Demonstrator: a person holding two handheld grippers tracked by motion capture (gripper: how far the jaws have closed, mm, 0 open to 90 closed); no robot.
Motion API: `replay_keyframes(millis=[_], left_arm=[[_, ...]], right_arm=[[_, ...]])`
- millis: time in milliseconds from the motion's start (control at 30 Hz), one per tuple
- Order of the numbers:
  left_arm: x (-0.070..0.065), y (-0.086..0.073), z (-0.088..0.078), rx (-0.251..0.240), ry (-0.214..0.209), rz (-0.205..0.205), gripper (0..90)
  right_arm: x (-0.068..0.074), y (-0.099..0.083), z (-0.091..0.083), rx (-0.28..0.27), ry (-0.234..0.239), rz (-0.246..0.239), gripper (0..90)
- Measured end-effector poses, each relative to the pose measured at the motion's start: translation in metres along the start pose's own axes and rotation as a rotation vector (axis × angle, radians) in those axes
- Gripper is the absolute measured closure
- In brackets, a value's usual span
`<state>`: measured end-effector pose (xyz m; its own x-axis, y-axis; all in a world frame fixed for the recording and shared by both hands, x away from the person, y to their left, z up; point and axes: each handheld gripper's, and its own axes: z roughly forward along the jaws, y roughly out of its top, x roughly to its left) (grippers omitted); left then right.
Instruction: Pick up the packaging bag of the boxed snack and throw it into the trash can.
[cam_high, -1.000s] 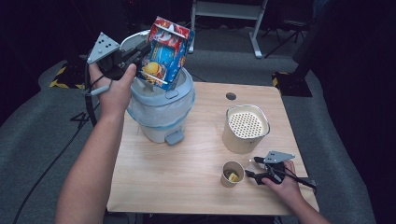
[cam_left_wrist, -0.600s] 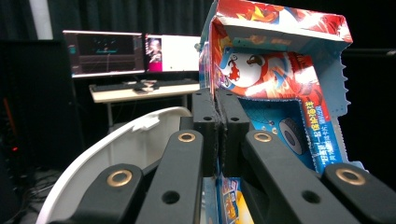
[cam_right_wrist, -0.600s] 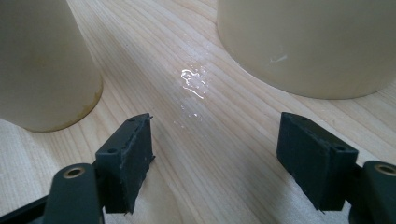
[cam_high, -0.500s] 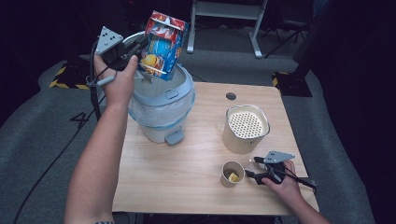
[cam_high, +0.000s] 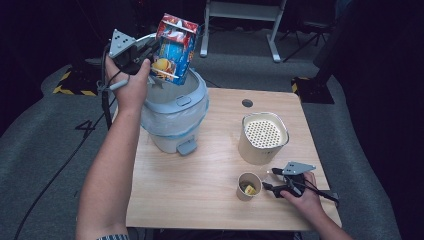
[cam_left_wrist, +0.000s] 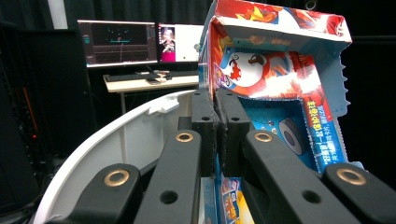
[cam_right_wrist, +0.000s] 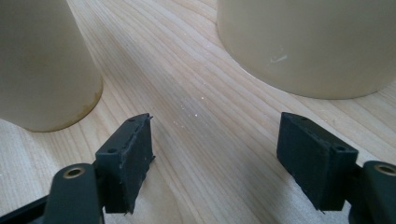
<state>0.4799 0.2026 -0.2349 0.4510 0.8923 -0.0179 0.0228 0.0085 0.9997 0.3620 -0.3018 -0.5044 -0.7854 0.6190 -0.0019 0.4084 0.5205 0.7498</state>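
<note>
1. Left gripper (cam_high: 146, 52): we see its jaws pinching one wall of the colourful carton (cam_high: 174, 49), held above the open white trash bin (cam_high: 175, 112) at the table's (cam_high: 200, 195) far left.
2. Behind the carton rises the bin's raised lid (cam_left_wrist: 116, 135).
3. Right gripper (cam_high: 272, 180) rests spread and empty near right, just beside a small paper cup (cam_high: 248, 186), with a perforated-top canister (cam_high: 263, 137) farther off.
4. Carton's long axis stands tilted, its open end lowest, facing the bin.
</note>
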Motion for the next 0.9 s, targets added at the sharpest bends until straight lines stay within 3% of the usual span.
replay_keyframes(millis=[233,300,333,433,667,900], left_arm=[[0.000,-0.003,0.004,0.014,0.005,-0.004,84.8],[-0.001,-0.005,0.007,0.054,0.001,-0.053,66.6],[-0.003,-0.005,0.009,0.084,-0.010,-0.084,52.6],[-0.007,-0.004,0.008,0.091,-0.026,-0.070,42.2],[-0.016,-0.001,-0.003,0.110,-0.087,-0.039,39.9],[-0.025,-0.004,-0.026,0.155,-0.156,0.000,39.4]], right_arm=[[0.000,0.000,0.000,0.000,0.000,0.001,26.8],[0.000,0.000,0.000,0.000,0.000,0.001,26.8],[0.000,0.000,0.000,0.000,0.000,0.000,26.8],[0.000,0.000,0.000,0.000,0.000,0.001,26.8],[0.000,0.000,0.000,0.000,0.001,-0.002,26.8],[0.000,0.000,0.000,0.001,0.001,-0.002,26.8]])
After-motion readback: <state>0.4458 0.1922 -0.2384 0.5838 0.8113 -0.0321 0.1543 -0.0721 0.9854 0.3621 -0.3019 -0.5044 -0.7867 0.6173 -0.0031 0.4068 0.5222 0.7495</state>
